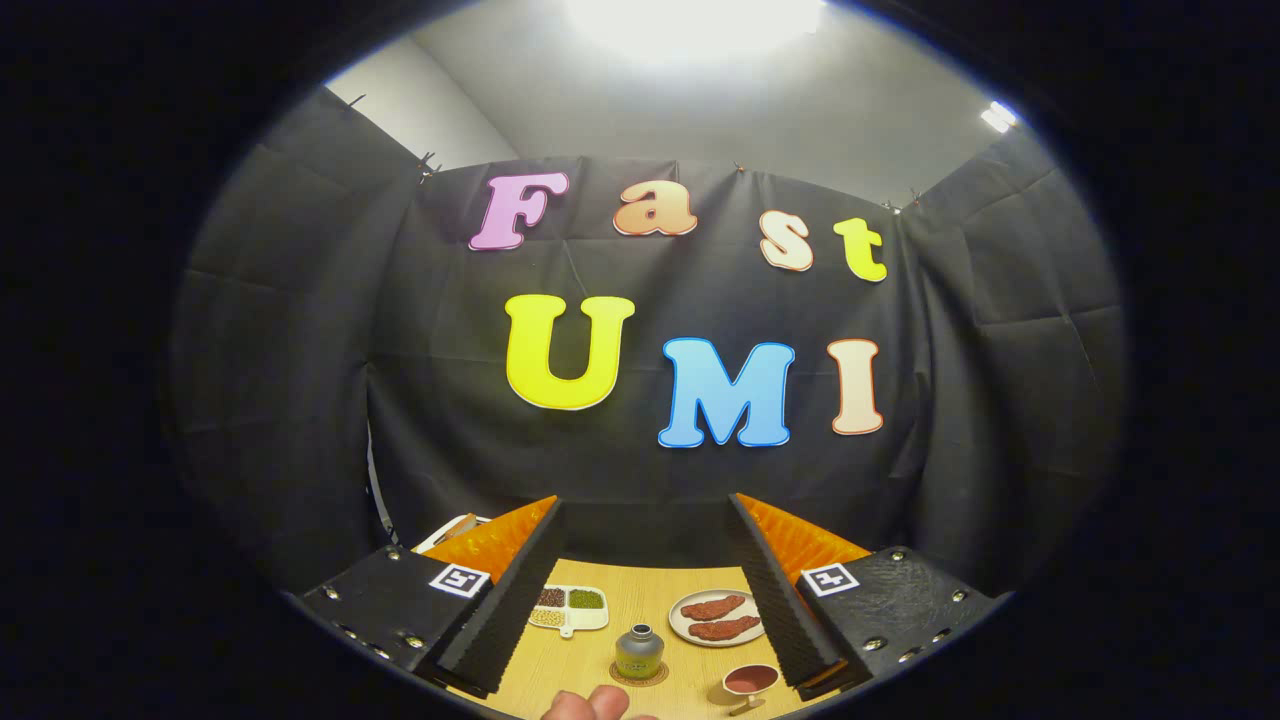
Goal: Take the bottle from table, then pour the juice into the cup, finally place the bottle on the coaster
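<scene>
A small greenish bottle (639,650) with a dark neck stands upright on a round brown coaster (640,677) on the wooden table (640,595). Just to its right sits a small cup (750,681) holding red juice. My gripper (645,505) is open and held high, its fingers spread wide and aimed at the booth's wall. The bottle and the cup show low in the gap between the fingers, untouched by either one. Nothing is held.
A person's fingertips (590,705) rest on the table just in front of the coaster. A plate (682,618) with two pieces of meat lies beyond the cup. A white divided dish (569,608) of beans lies beyond the bottle on the left.
</scene>
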### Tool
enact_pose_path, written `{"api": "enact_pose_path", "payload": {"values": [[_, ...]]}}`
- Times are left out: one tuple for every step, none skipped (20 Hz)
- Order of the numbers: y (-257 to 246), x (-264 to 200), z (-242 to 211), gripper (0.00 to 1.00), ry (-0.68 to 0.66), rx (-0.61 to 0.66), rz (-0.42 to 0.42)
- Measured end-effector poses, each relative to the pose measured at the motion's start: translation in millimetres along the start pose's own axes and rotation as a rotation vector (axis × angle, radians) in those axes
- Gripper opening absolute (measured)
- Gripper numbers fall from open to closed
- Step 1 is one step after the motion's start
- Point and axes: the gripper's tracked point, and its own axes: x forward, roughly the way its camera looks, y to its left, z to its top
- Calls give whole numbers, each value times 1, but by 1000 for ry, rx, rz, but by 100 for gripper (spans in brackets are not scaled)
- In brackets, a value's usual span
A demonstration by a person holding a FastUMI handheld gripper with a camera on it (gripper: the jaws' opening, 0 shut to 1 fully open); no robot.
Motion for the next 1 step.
{"api": "enact_pose_path", "payload": {"values": [[-5,-2,2,98,-11,1,7]]}}
